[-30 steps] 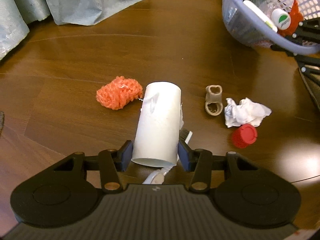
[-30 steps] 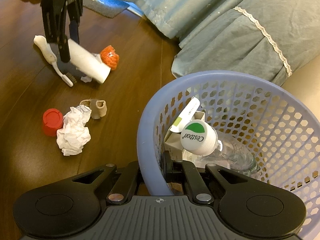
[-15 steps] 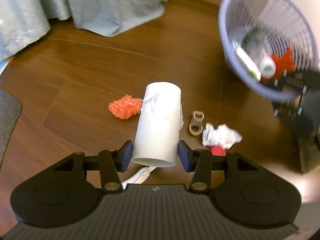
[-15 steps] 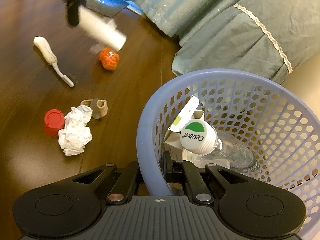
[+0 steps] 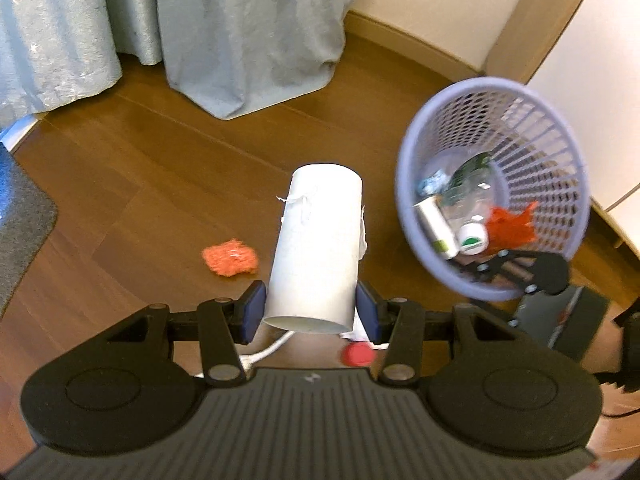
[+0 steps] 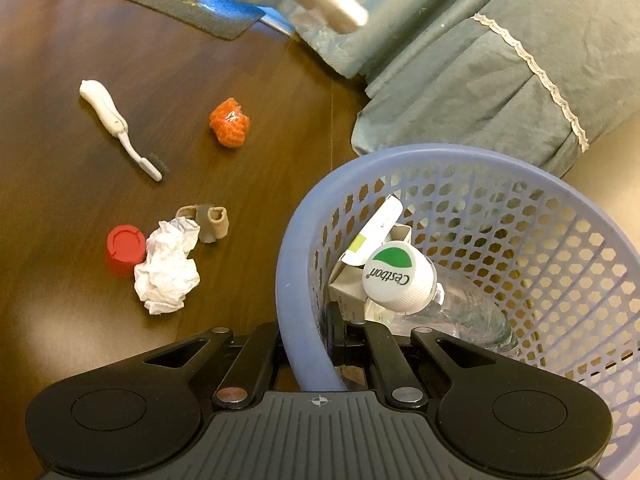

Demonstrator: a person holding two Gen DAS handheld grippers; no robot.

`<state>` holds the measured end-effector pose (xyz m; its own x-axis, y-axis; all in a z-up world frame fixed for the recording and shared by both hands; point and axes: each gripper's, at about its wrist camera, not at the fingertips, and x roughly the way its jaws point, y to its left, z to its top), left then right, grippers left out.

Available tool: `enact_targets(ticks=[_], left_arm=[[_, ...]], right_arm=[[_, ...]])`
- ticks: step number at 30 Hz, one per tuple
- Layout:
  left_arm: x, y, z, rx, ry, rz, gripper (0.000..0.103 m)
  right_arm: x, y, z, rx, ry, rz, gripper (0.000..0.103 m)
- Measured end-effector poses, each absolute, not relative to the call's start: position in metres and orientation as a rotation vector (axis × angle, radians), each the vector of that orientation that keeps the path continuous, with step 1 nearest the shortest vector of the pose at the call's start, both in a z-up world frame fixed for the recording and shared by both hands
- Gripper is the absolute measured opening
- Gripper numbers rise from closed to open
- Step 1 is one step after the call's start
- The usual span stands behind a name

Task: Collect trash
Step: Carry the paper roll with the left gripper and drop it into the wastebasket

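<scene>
While once floor-level, cardboard tube [image 5: 318, 240] in left tool [image 5: 311, 312] now higher.

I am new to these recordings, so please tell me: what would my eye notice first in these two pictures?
First, the white cardboard tube clamped between the left gripper's blue pads, held up above the wooden floor. Next, the lilac mesh basket, tilted and held by its rim in the shut right gripper, with a white-capped clear bottle inside. Loose trash lies on the floor left of the basket: a crumpled paper, a red cap and an orange net ball.
</scene>
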<state>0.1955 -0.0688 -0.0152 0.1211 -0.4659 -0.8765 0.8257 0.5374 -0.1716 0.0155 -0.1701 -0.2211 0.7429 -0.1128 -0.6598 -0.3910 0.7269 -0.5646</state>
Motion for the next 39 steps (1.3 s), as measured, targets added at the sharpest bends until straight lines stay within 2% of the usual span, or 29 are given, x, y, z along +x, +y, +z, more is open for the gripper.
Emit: enact_targets(ticks=[10,22,25,26,28,39], left_arm=[[0.168,-0.111,0.007,0.382,1.138,-1.063,0.043],[0.131,-0.188,-0.001,0.409,1.153,-1.220,0.044],[0.127,-0.219,-0.011,0.372,1.154,-1.237,0.046],[0.129,-0.229,-0.015,0.341,1.150,-1.233,0.053],[0.134,-0.239,-0.019,0.306,1.137,-1.208,0.057],[0.171,-0.171,-0.024,0.326,1.095,-1.067,0.057]], right_arm=[[0.010,-0.167,-0.219,-0.756,0.729,0.188,0.001],[0.013,-0.167,-0.215,-0.735,0.724,0.179,0.001],[0.013,-0.169,-0.213,-0.728,0.719,0.174,0.001],[0.014,-0.169,-0.213,-0.727,0.717,0.173,0.001],[0.016,-0.170,-0.211,-0.719,0.719,0.167,0.001],[0.020,-0.175,-0.204,-0.695,0.708,0.141,0.000]])
